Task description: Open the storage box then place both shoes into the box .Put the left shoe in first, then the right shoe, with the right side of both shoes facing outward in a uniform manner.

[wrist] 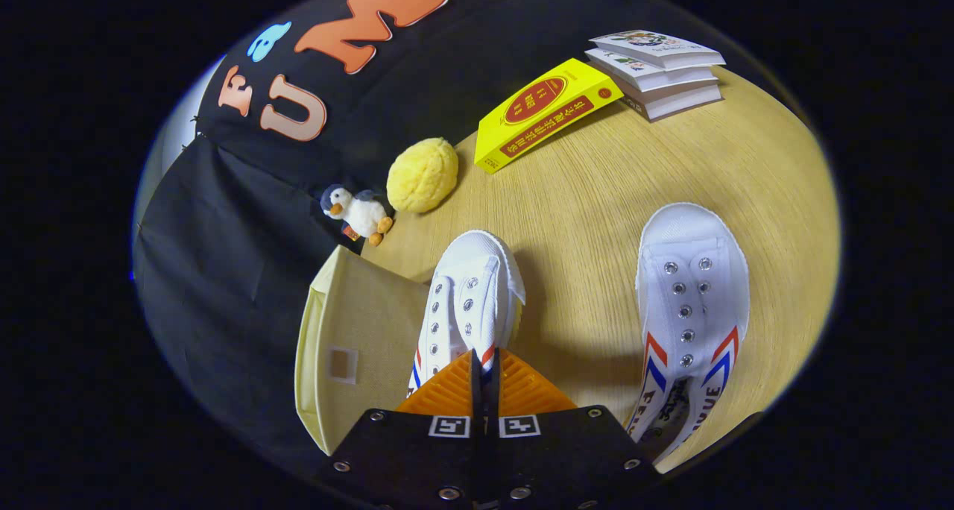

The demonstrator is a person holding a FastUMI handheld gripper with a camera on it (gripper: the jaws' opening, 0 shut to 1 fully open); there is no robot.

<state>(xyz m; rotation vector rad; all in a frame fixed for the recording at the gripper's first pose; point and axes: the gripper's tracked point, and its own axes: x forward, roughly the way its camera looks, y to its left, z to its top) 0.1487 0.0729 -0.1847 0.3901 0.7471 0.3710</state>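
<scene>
The claw (483,368) has its two fingers drawn almost together, pinching the rear of a white canvas shoe (469,301) so that the shoe hangs toe-forward straight ahead of them; the grip at the heel end looks chosen so the toe can lead the way into the box. That shoe sits lifted or tilted just beside the storage box (358,338), a pale fabric box whose flap or wall stands up to the left of the fingers, touching or nearly touching the shoe's side; whether the lid is fully open I cannot tell. The second shoe (689,309) lies flat on the desk (596,197), well apart on the other side of the fingers, its striped sides and eyelets up, apparently waiting its turn; I judge the first placement to be in hand. Beyond the shoes, near the booth wall, stand a toy penguin (358,213), a yellow sponge-like ball (422,174), a yellow carton (548,112) and a stack of books (659,70); all clear of the path.
</scene>
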